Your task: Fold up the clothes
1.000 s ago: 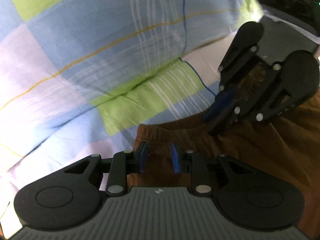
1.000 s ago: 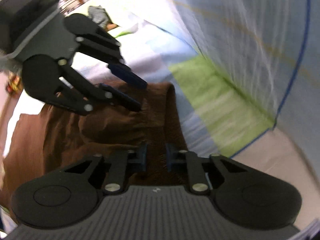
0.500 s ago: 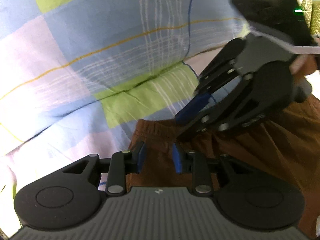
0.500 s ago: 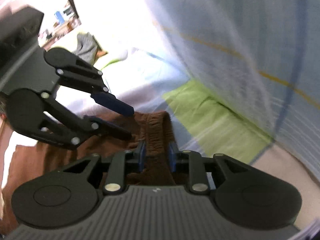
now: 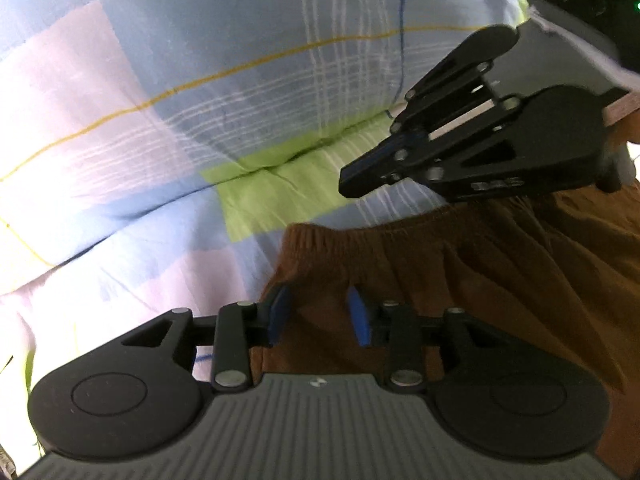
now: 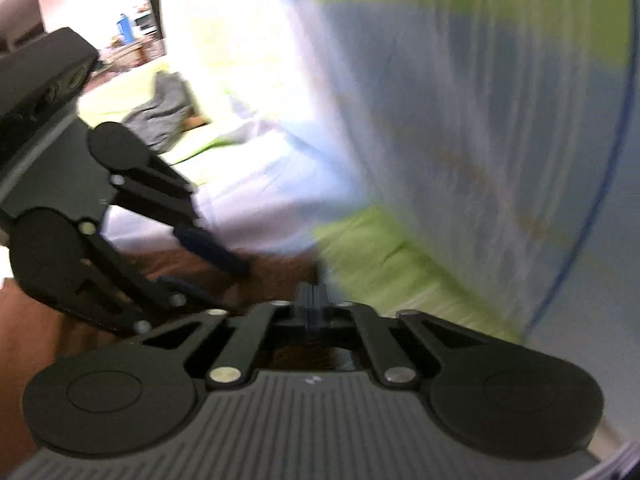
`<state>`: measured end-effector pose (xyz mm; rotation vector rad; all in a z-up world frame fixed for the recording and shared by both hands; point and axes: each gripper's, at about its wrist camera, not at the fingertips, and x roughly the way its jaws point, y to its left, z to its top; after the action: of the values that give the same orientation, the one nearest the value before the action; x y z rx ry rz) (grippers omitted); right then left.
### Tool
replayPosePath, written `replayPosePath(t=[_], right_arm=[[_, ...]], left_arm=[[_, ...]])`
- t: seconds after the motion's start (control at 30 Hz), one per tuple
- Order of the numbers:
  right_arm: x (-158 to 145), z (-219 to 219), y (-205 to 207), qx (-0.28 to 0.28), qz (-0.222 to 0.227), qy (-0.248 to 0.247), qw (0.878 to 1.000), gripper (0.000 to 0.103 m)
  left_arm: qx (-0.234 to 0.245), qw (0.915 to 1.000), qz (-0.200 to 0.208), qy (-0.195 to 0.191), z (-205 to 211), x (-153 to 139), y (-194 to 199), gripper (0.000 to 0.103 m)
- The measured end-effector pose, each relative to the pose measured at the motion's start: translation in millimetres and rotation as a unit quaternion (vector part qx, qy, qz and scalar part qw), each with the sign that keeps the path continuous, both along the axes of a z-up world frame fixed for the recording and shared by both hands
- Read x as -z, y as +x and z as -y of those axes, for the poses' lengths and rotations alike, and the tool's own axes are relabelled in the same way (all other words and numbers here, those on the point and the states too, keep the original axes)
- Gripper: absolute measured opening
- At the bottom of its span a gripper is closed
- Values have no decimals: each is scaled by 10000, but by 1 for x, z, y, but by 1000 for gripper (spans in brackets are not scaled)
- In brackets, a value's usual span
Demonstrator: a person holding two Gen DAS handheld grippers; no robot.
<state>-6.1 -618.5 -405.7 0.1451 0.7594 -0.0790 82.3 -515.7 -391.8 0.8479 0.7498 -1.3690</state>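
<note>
Plaid bedsheet (image 5: 168, 128) bears brown shorts (image 5: 500, 280), under parted left gripper (image 5: 318, 312); right gripper (image 5: 356, 184) clenched empty above.

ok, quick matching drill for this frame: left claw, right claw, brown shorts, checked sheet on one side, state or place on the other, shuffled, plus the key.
Things:
1. left claw
2. right claw
3. brown shorts
4. checked sheet

States or places:
A. spread underneath, in blue, pink and green blocks
B. fingers pressed together, off the cloth, in front of the sheet
C. fingers apart, over the cloth by the waistband corner
D. lying on the bedding, gathered waistband towards the far side

Pairs: 1-C, 2-B, 3-D, 4-A
</note>
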Motion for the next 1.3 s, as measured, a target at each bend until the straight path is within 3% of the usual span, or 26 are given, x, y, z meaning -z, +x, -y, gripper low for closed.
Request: replayPosePath(t=[0.07,0.13,0.17,0.2,0.3,0.33,0.5,0.57,0.6,0.63,0.67,0.7,0.73,0.8,0.83,0.9,0.97,1.03,1.07,1.13,1.17,1.2,1.23,1.3], right_arm=[[8,7,4,240,-265,192,9992,0],[6,17,-8,488,-343,571,9966,10],[3,21,-18,601,-315,750,9949,21],[-1,24,-31,805,-300,735,9936,39],[-8,33,-77,1275,-518,616,9886,45],[-9,36,-87,1375,-569,615,9869,52],[-4,65,-156,2042,-844,747,9724,68],[0,74,-166,2095,-943,818,9698,69],[3,78,-171,2068,-947,882,9698,69],[3,78,-172,2045,-935,934,9699,69],[5,79,-173,1964,-883,1087,9705,68],[9,76,-175,1791,-763,1181,9737,43],[11,72,-173,1684,-774,1082,9767,33],[5,60,-173,1570,-692,745,9824,20],[1,56,-172,1561,-629,622,9838,19],[-12,41,-180,1840,-400,101,9821,19],[-12,37,-184,2099,-326,-36,9772,18],[9,43,-190,2678,-466,244,9620,21],[17,46,-192,2828,-456,382,9573,22],[26,63,-205,3280,-74,1163,9375,27],[22,70,-211,3462,49,1508,9260,30],[16,70,-214,3542,49,1504,9230,37],[12,68,-215,3595,-3,1378,9229,48],[-4,58,-215,3862,-261,648,9198,56]], left_arm=[[3,10000,38,-63,-1,-3,-2,43],[28,9997,69,-217,-4,-11,-4,43],[51,9997,69,-238,-5,-13,-3,44],[72,9996,70,-259,-5,-14,-1,44],[63,9995,165,-268,-1,-11,5,44],[88,9995,162,-257,1,-10,7,46],[605,9977,-189,-249,17,16,25,61],[766,9963,-243,-292,18,20,26,61],[809,9958,-307,-285,17,20,26,55],[853,9953,-353,-278,16,18,26,41],[1009,9938,-364,-290,14,17,20,40],[1087,9933,-140,-353,12,16,13,32],[1171,9922,38,-418,12,16,7,29],[1215,9897,386,-655,10,13,-3,29],[1170,9891,473,-757,10,12,-6,29],[854,9917,420,-865,15,16,-7,31],[608,9944,321,-802,22,24,-6,37],[289,9963,264,-765,29,34,-6,56],[37,9969,220,-750,30,32,-2,59],[-379,9966,-151,-718,28,24,13,59],[-675,9951,-129,-718,24,16,21,58],[-863,9935,213,-709,21,9,22,49],[-1012,9900,736,-657,18,1,19,48],[-899,9909,701,-716,12,-11,13,48]])
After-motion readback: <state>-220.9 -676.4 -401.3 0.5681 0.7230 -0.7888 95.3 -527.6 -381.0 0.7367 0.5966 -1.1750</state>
